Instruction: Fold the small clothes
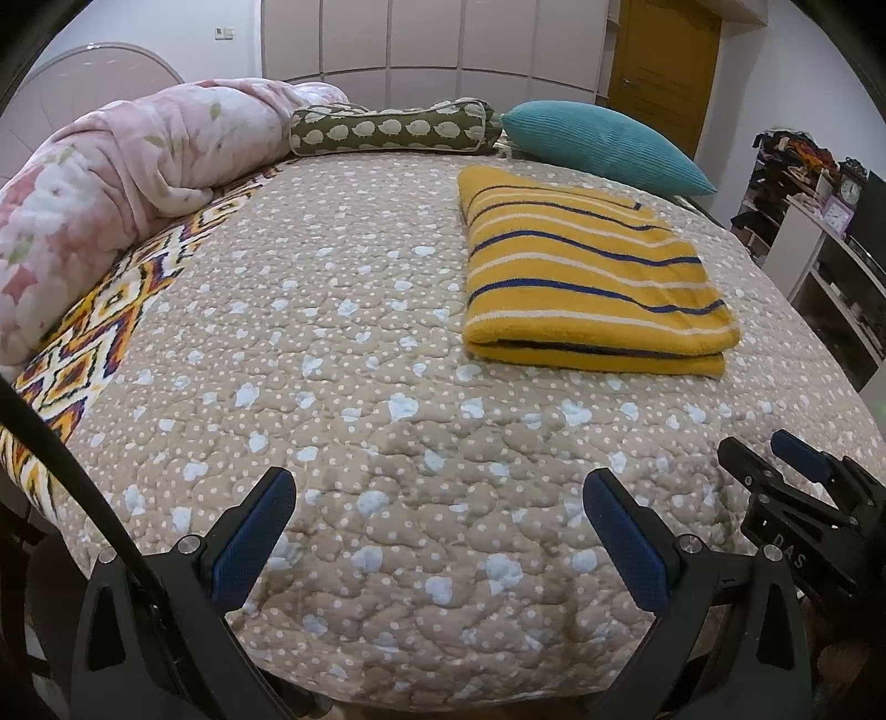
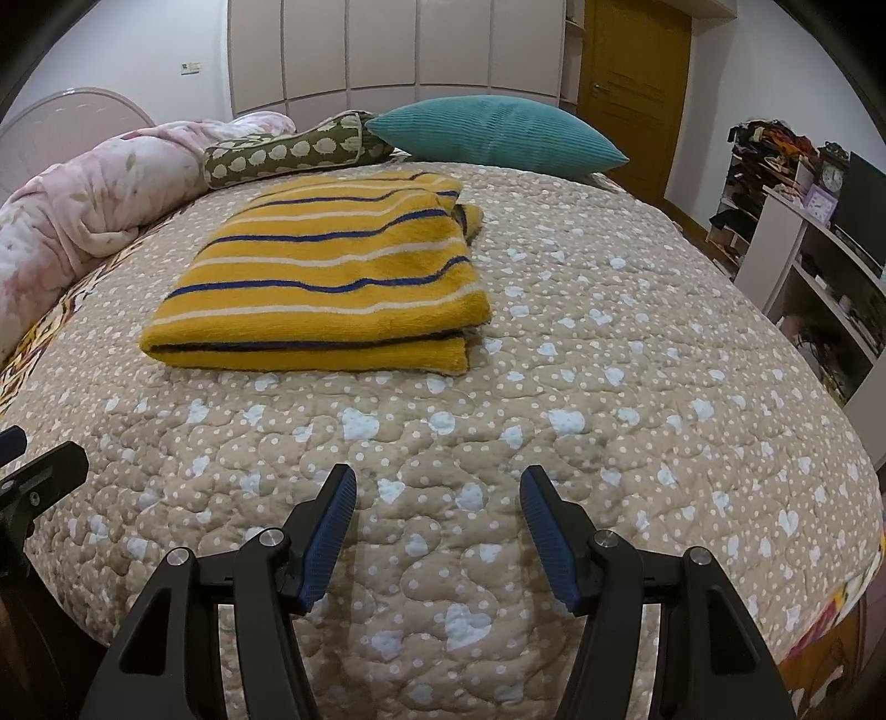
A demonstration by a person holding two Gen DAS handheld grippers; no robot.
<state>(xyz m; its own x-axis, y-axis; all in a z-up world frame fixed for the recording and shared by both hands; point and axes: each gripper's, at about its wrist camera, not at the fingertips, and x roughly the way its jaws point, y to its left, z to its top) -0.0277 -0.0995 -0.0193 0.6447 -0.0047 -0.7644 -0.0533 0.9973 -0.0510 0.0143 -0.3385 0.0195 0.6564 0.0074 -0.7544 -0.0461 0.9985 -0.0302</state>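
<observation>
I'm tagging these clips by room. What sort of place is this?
Most likely a home bedroom: a quilted bed with a teal pillow, a wall of wardrobe doors, and a folded striped garment.

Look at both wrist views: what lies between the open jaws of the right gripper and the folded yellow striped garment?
Only bare quilted bedspread lies between the right gripper and the yellow striped garment; nothing else sits on that stretch. The right wrist view shows it best.

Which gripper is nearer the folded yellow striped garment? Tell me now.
Right, though only slightly. The right gripper sits open at the bed's near edge, the yellow striped garment ahead and a bit to its left. The left gripper, also open, has it farther off, ahead to its right.
</observation>
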